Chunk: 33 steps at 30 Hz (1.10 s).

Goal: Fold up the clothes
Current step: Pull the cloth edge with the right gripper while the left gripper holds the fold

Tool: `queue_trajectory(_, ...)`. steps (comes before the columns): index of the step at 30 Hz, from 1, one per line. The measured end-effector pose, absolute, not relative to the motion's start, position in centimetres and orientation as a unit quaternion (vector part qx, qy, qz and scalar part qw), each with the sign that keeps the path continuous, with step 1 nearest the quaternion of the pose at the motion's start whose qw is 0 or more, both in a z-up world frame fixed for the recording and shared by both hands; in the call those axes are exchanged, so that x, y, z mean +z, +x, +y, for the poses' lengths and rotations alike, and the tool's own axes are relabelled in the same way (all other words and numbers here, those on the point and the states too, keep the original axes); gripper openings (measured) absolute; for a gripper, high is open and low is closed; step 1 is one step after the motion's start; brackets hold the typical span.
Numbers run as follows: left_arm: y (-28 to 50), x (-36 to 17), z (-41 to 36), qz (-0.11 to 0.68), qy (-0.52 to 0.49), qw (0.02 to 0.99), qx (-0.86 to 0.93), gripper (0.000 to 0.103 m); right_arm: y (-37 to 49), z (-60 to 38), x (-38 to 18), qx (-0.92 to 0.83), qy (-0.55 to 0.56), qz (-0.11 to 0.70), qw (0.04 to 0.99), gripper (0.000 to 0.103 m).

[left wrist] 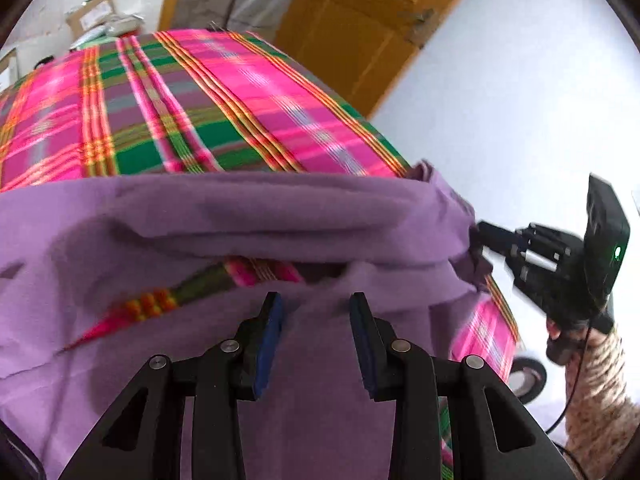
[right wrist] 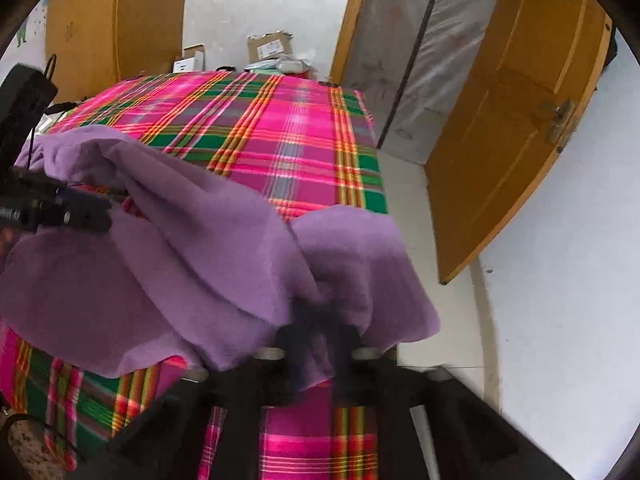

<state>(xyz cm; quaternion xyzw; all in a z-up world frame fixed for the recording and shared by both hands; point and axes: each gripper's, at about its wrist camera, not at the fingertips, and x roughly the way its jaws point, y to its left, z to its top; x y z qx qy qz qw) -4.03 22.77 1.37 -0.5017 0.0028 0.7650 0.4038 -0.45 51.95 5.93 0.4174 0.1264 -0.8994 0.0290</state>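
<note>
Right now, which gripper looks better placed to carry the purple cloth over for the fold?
Right: its hand-held gripper pinches the cloth edge; the left one looks open, only resting on it.

In the right wrist view the garment (right wrist: 192, 264) lies on the near part of the tablecloth (right wrist: 288, 136), at the lower left and centre of the frame. The right gripper (right wrist: 316, 344) is at the bottom centre, at the near edge of the garment. The left gripper (right wrist: 92, 208) comes in from the left edge and touches the garment. Behind the table, at the top centre, cardboard boxes (right wrist: 268, 46) stand. The door (right wrist: 520, 128) is at the right, and the floor (right wrist: 560, 300) is below it.
</note>
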Motion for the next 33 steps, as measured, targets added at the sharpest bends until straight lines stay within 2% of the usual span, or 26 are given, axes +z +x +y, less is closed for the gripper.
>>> queue_trajectory(6,-3.8,0.6,23.0,0.014,-0.505,0.406,0.762,0.036,-1.4,52.7,8.2,-0.918,0.374,0.132,0.007,0.004)
queue_trajectory(13,-3.4,0.5,23.3,0.04,-0.494,0.416,0.762,0.036,-3.8,52.3,10.5,-0.929,0.325,0.175,-0.015,0.004)
queue_trajectory(22,-3.7,0.3,23.3,0.04,-0.492,0.423,0.76,0.036,-8.6,50.9,9.8,-0.925,0.314,0.214,-0.014,0.004)
queue_trajectory(26,-4.0,0.4,23.1,0.04,-0.492,0.425,0.759,0.036,-10.3,51.8,8.9,-0.923,0.336,0.185,-0.013,0.004)
queue_trajectory(30,-4.3,0.4,22.9,0.033,-0.496,0.425,0.757,0.036,-11.5,54.1,8.0,-0.915,0.388,0.111,-0.01,0.005)
queue_trajectory(33,-4.6,0.5,22.7,0.028,-0.498,0.425,0.755,0.036,-10.3,55.8,8.5,-0.919,0.391,0.054,-0.01,0.019)
